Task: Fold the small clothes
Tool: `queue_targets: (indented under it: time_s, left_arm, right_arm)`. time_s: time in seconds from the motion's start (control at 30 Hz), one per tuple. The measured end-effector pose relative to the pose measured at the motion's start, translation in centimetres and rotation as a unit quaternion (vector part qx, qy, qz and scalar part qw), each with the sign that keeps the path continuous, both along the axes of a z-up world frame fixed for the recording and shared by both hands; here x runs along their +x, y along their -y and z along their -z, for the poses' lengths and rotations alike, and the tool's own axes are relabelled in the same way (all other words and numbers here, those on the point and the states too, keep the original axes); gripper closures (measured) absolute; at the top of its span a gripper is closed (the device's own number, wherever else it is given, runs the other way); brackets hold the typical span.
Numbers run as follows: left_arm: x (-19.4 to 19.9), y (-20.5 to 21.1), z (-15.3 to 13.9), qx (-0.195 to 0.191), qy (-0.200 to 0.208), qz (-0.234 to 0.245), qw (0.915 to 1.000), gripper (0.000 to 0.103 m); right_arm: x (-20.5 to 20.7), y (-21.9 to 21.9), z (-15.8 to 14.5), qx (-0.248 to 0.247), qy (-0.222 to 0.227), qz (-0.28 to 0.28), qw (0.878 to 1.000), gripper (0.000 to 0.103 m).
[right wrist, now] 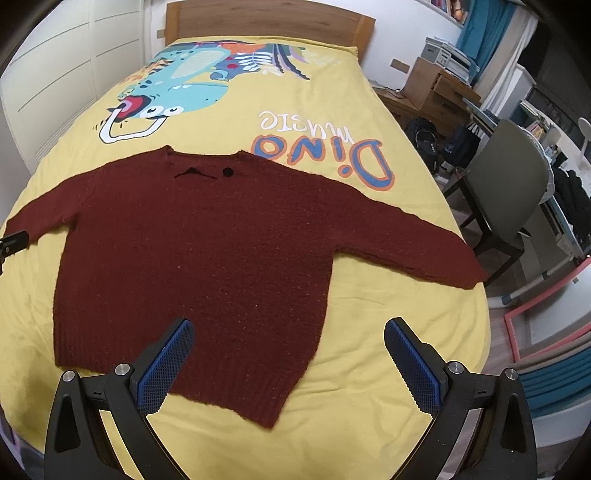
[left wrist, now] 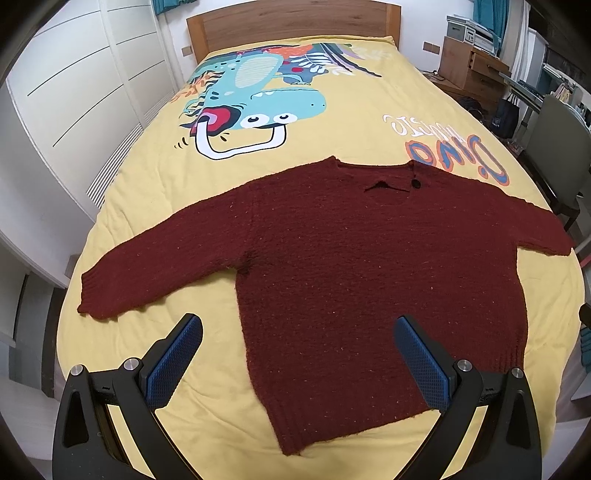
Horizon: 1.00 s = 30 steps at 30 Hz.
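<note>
You are holding the left gripper [left wrist: 297, 341] and right gripper [right wrist: 288, 343] with jaws wide apart and empty above the hem of the dark red knitted sweater [left wrist: 351, 266] lying flat on the yellow dinosaur-print bedspread [left wrist: 155, 177], so you are risking pinching bedspread along with the thick knit.

A bed [left wrist: 155, 206] with a wooden headboard [left wrist: 295, 26] at the top of the frame is wearing a yellow cover printed with a cartoon dinosaur [left wrist: 255, 99] and upside-down "Dino music" lettering [right wrist: 325, 147]. A dark red sweater [left wrist: 351, 266] is lying flat on it in the middle of the frame, neckline toward the headboard, both sleeves spreading out sideways, hem nearest the lower edge.
</note>
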<state>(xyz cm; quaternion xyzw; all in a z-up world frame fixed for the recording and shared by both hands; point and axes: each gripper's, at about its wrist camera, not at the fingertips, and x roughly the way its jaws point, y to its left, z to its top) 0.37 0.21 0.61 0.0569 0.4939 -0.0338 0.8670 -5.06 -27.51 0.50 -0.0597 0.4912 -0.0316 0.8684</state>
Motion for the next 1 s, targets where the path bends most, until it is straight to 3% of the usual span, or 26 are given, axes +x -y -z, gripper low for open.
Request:
queue_targets:
  time_s: [1.0]
  left_arm:
    - [0.36, 0.51, 0.44, 0.010, -0.003, 0.017, 0.9998, 0.001]
  right_arm:
    - [0.80, 0.41, 0.37, -0.001, 0.005, 0.002, 1.000, 0.000]
